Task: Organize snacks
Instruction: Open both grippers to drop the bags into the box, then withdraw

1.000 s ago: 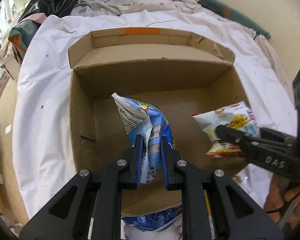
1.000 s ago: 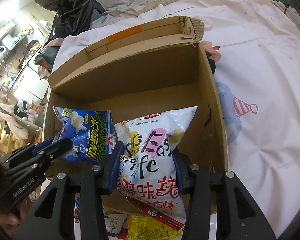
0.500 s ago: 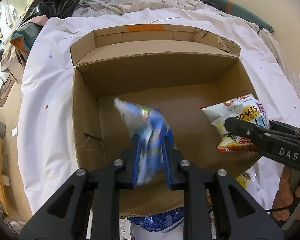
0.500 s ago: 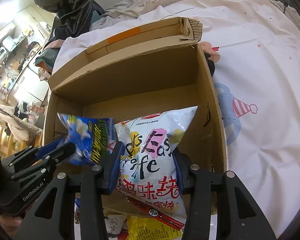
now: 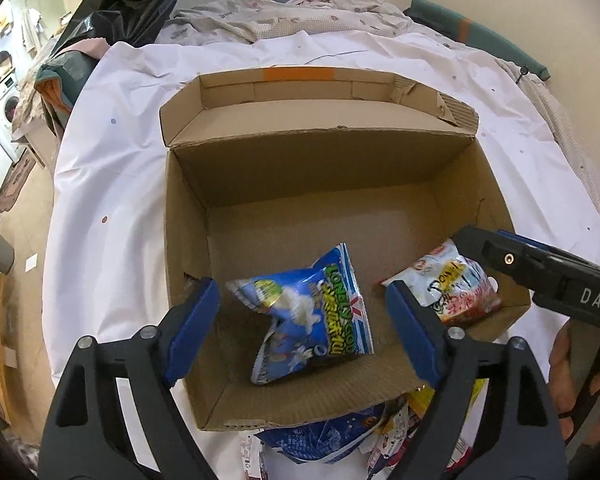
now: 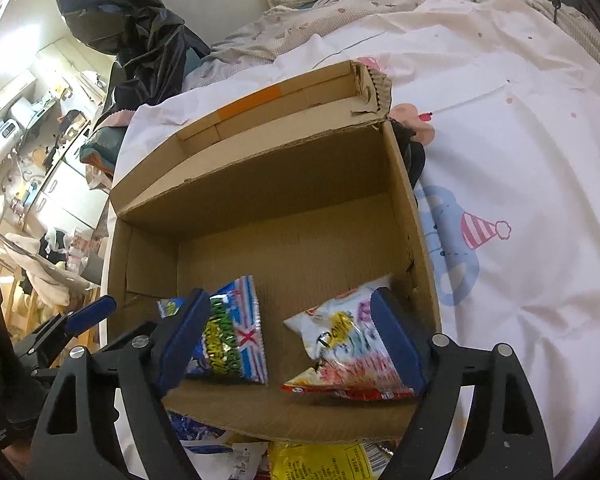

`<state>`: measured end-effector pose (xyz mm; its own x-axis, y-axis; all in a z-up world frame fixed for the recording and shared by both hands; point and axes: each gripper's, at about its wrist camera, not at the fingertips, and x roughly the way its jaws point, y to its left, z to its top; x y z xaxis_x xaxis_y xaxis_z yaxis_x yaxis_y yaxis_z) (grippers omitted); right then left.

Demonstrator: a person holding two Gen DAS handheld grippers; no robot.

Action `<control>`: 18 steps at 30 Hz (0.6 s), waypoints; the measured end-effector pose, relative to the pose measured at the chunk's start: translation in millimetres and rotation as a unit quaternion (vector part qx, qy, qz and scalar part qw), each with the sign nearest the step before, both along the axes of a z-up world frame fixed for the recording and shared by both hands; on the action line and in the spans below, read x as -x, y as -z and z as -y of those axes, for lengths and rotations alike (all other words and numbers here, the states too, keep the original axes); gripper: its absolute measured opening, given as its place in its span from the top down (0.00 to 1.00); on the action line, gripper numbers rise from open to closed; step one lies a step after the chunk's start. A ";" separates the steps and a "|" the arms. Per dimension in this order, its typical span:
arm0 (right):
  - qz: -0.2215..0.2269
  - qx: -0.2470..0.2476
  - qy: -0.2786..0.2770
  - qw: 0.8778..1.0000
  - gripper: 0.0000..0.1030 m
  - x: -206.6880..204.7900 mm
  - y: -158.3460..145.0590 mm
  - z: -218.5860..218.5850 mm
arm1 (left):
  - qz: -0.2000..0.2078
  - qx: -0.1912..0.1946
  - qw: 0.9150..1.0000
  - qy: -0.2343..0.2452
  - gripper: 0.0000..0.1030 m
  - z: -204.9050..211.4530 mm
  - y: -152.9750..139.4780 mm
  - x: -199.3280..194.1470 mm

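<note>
Left wrist view shows first the white bed sheet (image 5: 112,184), and on it the big cardboard box (image 5: 180,240) with its flaps open toward twelve o'clock. Inside the box, near the front wall, the blue snack bag (image 5: 312,316) lies on the floor at about six o'clock, and the white snack bag (image 5: 448,292) lies in the corner at about four o'clock. More packets (image 6: 324,460) wait outside the box, just under its front wall at six o'clock in the right wrist view. The left gripper (image 5: 304,332) is released, its jaws are opening, and the blue bag lies free below them, touching no pad. The right gripper (image 6: 288,340) is opening too, and the white bag (image 6: 340,344) sits beside its right pad, not pressed. I judge the step in hand is the letting go of both bags. To do it well, each hand should lift straight up out of the box before turning away, so that no finger catches a bag or the front wall.
</note>
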<state>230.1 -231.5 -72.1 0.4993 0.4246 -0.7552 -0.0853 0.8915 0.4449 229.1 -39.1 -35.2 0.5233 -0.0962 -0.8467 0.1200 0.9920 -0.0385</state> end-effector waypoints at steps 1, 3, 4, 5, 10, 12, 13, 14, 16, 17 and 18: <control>0.000 0.000 -0.001 1.000 0.18 0.3 -0.4 -0.2 | 0.000 0.001 1.000 -0.001 0.19 -0.9 -0.4 -0.1; 0.003 0.001 -0.004 1.000 0.18 0.9 -2.5 -1.6 | 0.003 0.008 1.000 -0.004 0.19 -3.2 -2.1 0.9; 0.005 0.002 -0.005 1.000 0.18 1.3 -3.8 -2.1 | 0.006 0.011 1.000 -0.004 0.19 -4.6 -3.5 2.1; 0.007 0.003 -0.005 1.000 0.18 1.8 -5.2 -2.9 | 0.010 0.012 1.000 -0.005 0.19 -5.5 -4.9 3.3; 0.027 -0.003 -0.001 1.000 0.18 8.4 -19.0 -2.6 | 0.041 0.025 0.999 -0.017 0.19 -15.5 -18.4 12.9; 0.039 -0.002 0.000 0.999 0.18 13.2 -25.6 -2.8 | 0.050 0.032 0.998 -0.025 0.19 -21.1 -23.3 16.6; 0.044 0.000 0.001 0.999 0.18 15.4 -27.7 -2.5 | 0.054 0.035 0.997 -0.029 0.19 -24.3 -25.4 19.2; 0.051 0.003 0.005 0.999 0.16 18.6 -30.9 -1.5 | 0.058 0.035 0.997 -0.032 0.18 -26.7 -27.5 21.5; 0.060 0.002 0.010 0.998 0.13 23.5 -35.5 1.5 | 0.069 0.035 0.996 -0.040 0.08 -31.9 -31.9 27.4; 0.064 0.000 0.013 0.998 0.13 26.1 -37.3 3.0 | 0.073 0.037 0.996 -0.042 0.03 -33.5 -33.9 29.6; 0.065 -0.004 0.015 0.998 0.12 28.8 -39.2 5.0 | 0.075 0.037 0.996 -0.042 0.03 -34.3 -35.8 31.7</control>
